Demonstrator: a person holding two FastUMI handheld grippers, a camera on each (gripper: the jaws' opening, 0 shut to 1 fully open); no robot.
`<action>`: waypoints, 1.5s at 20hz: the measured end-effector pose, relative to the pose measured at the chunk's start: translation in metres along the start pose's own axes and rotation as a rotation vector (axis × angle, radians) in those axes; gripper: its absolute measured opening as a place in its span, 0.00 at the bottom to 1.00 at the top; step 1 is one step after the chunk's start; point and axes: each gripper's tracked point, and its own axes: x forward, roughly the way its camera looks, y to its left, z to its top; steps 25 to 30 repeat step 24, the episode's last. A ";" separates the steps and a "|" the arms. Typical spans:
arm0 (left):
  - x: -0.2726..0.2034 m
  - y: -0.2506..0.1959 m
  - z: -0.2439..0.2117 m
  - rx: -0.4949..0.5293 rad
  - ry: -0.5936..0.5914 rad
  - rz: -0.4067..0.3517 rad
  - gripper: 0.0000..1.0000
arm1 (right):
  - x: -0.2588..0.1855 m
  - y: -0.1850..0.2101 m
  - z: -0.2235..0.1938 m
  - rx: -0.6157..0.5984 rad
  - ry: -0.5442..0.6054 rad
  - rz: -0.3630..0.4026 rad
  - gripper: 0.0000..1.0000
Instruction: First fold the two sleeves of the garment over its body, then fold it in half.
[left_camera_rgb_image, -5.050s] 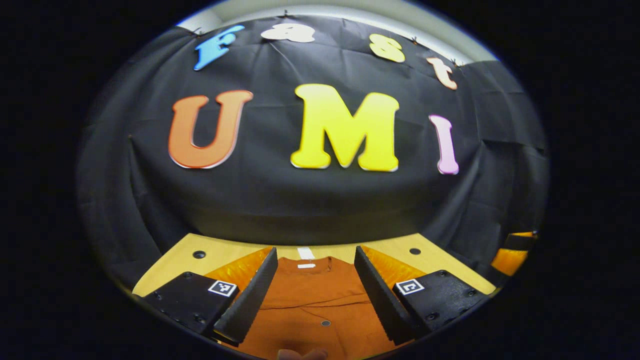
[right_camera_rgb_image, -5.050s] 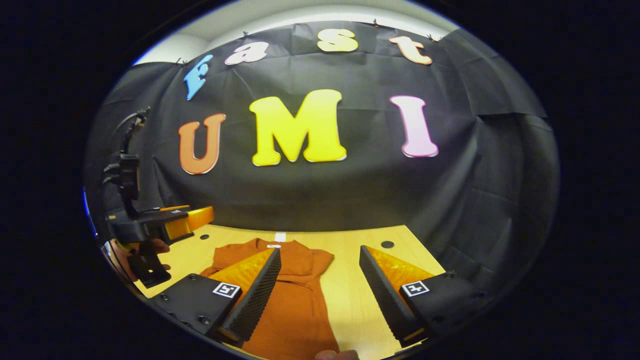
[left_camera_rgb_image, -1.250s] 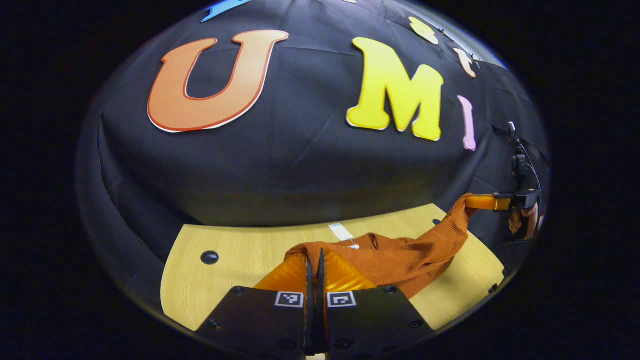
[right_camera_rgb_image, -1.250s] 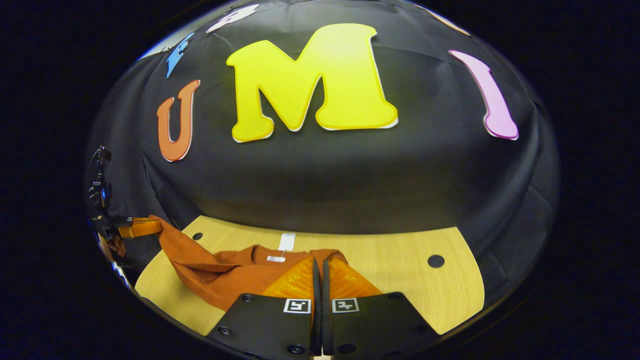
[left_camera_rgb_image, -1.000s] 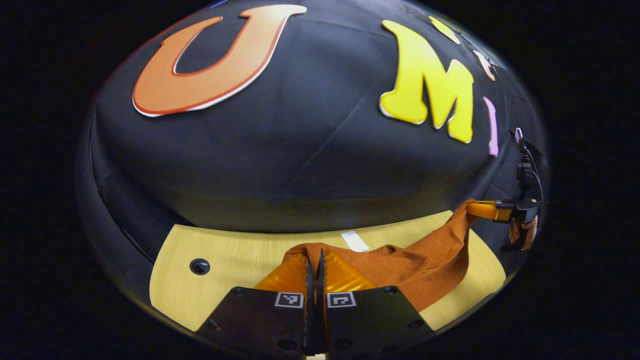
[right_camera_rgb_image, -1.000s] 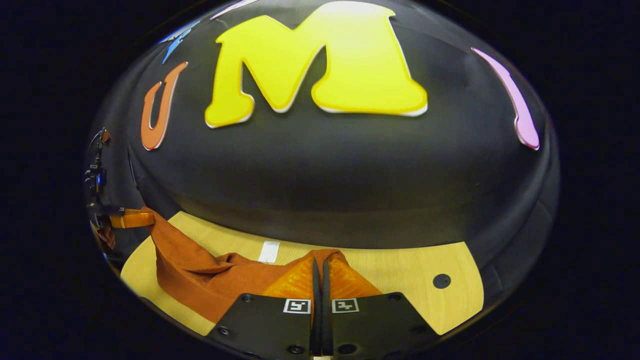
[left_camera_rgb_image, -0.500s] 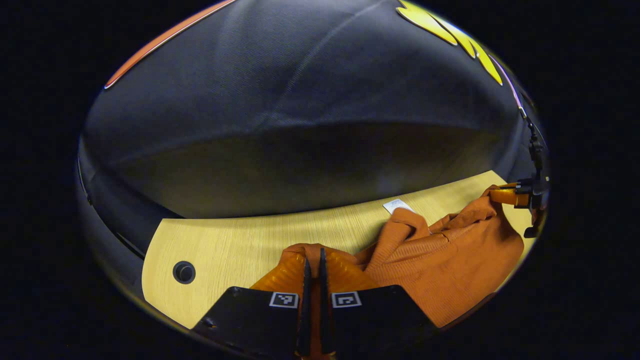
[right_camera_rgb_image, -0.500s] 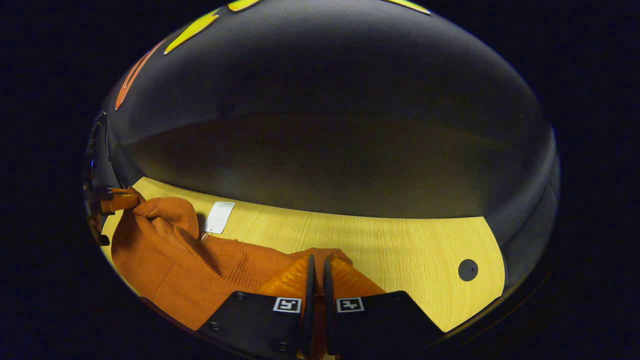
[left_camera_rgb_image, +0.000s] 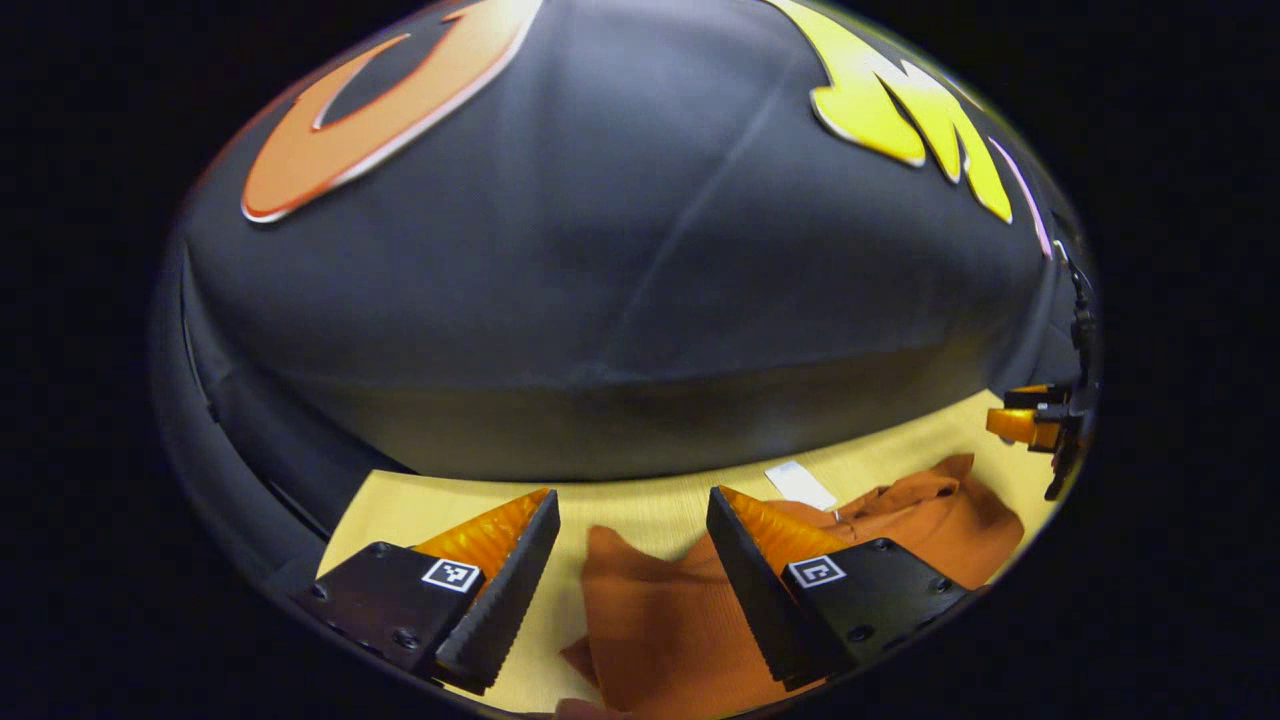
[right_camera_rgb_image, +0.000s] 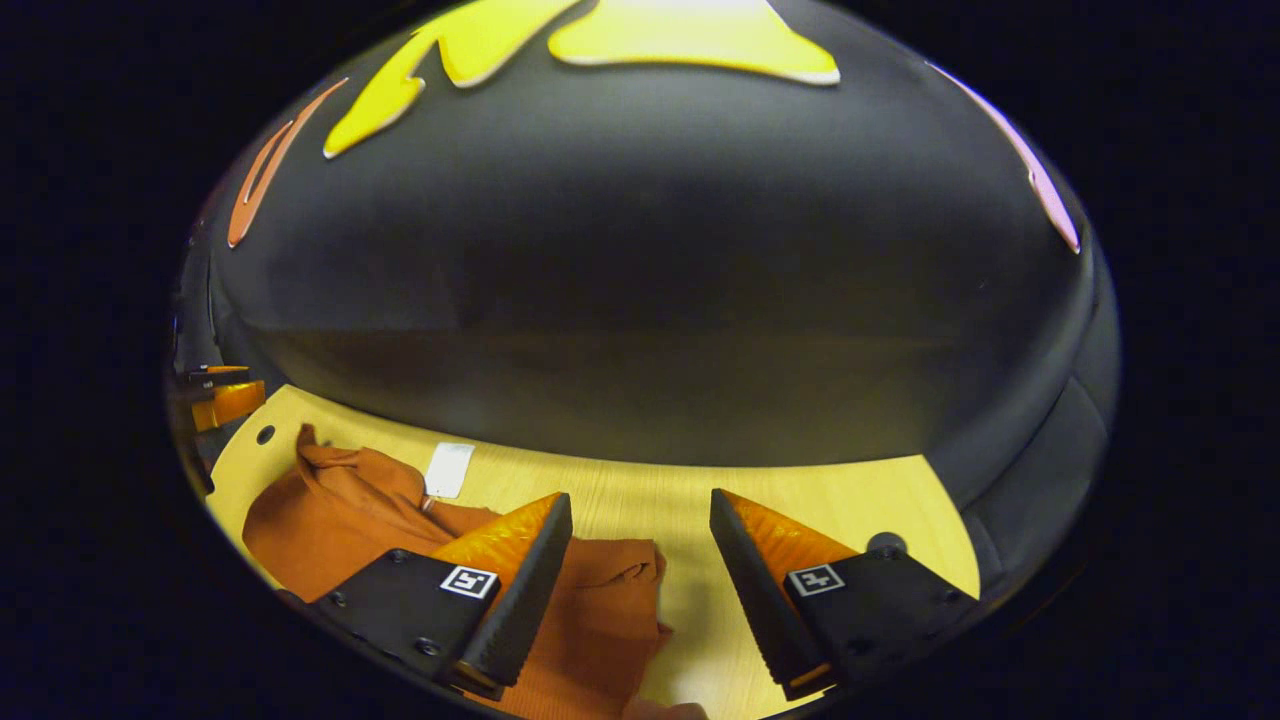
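**Both grippers spread above the folded shirt**

Black cloth walls the booth behind a pale wooden table (left_camera_rgb_image: 640, 510), which has small round holes near its edges. On the table lies a rust-orange shirt (left_camera_rgb_image: 660, 620), bunched and doubled over, with a white tag (left_camera_rgb_image: 800, 485) on the wood just beyond it.

In the left gripper view, the left gripper (left_camera_rgb_image: 632, 545) hangs over the table with its two fingers spread wide and nothing between them but air; the shirt's folded corner lies below the gap and runs on under the finger on the right of the view. Far off at the right edge of this view, the right gripper (left_camera_rgb_image: 1020, 422) shows small above the table, apart from the cloth.

In the right gripper view, the right gripper (right_camera_rgb_image: 640, 545) is likewise wide apart and holds nothing. The shirt (right_camera_rgb_image: 340, 500) lies beneath the finger on the left of the view and stretches away to the left; its rumpled edge ends in the gap. The left gripper (right_camera_rgb_image: 225, 400) sits small at the far left edge, clear of the shirt.
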 end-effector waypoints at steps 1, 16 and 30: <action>-0.020 0.003 0.016 -0.017 -0.031 0.017 0.96 | -0.021 0.002 0.014 0.001 -0.038 -0.002 0.89; -0.319 -0.074 0.100 -0.105 -0.431 0.015 0.97 | -0.339 0.061 0.124 0.036 -0.560 0.013 0.95; -0.349 -0.096 0.063 -0.073 -0.425 -0.003 0.98 | -0.368 0.076 0.073 0.050 -0.534 0.001 0.95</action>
